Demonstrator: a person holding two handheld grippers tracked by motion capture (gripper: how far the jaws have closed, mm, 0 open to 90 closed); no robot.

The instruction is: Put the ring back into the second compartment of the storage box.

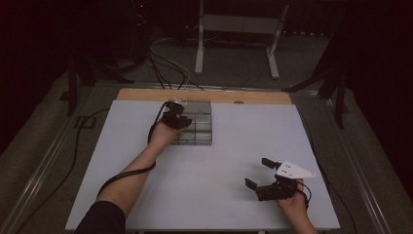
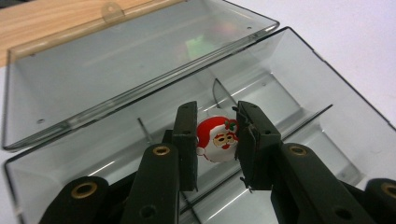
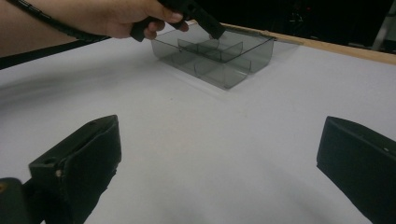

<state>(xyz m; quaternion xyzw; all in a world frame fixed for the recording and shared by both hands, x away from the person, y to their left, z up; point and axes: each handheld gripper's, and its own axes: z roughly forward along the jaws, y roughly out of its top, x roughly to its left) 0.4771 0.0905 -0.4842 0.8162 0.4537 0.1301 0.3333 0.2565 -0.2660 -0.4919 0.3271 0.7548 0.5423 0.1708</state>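
Observation:
A small round Santa charm (image 2: 218, 140), red and white, sits between the pads of my left gripper (image 2: 217, 111), which is shut on it. The charm hangs inside a smoky clear compartment box (image 2: 322, 88) with thin dividers, above one of its middle cells. The box lid (image 2: 116, 60) lies open behind it. In the high view, the left gripper (image 1: 175, 118) reaches into the box (image 1: 200, 131) at the far middle of the table. My right gripper (image 1: 258, 173) stands open near the front right, with nothing between its jaws (image 3: 219, 140). From there I see the left gripper (image 3: 205, 21) dipping into the box (image 3: 229, 70).
The box rests on a white board (image 1: 219, 165) over a wooden tabletop (image 1: 146, 94) that shows along the far edge. Cables (image 1: 165, 63) and a metal stand (image 1: 236, 29) lie on the floor beyond. A cable (image 1: 122, 175) trails along the left forearm.

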